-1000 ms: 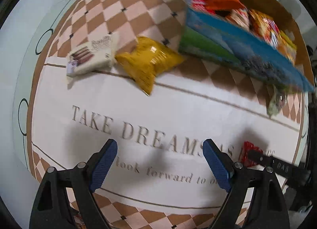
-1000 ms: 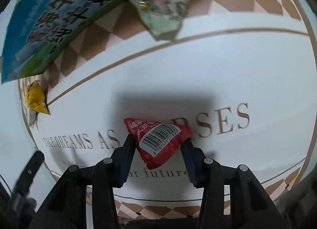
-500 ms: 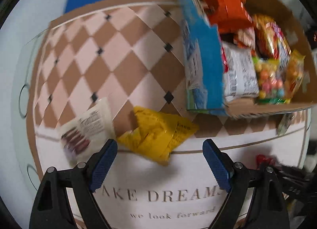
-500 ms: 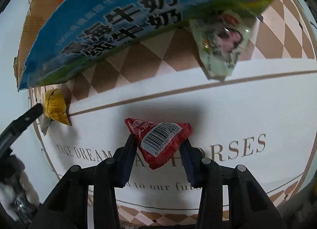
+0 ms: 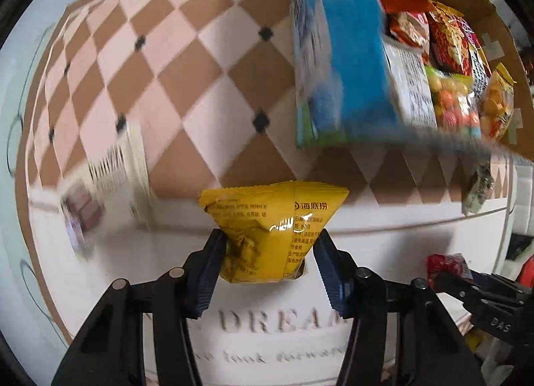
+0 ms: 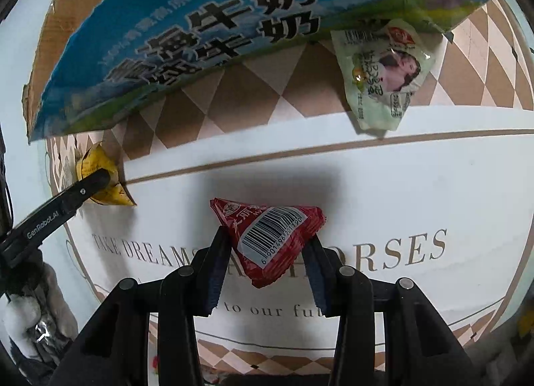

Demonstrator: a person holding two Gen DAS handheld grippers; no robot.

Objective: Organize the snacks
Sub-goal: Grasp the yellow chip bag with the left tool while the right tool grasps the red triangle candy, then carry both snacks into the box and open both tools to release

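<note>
My left gripper (image 5: 268, 246) is shut on a yellow snack packet (image 5: 272, 229) and holds it just above the table mat. My right gripper (image 6: 267, 251) is shut on a red triangular snack packet (image 6: 270, 236) with a barcode, above the mat's lettering. The cardboard box (image 5: 337, 52) with a blue printed side stands at the back right and holds several snack bags (image 5: 447, 52). The same box (image 6: 207, 39) fills the top of the right wrist view. The red packet (image 5: 447, 264) also shows at the right edge of the left wrist view.
A white wafer packet (image 5: 106, 182) lies blurred to the left of the yellow packet. A pale green snack packet (image 6: 380, 75) lies by the box's front corner. The checkered mat (image 5: 167, 62) covers a round white table.
My left gripper moved forward to the yellow packet and closed on it. My right gripper kept hold of the red packet and moved closer to the box.
</note>
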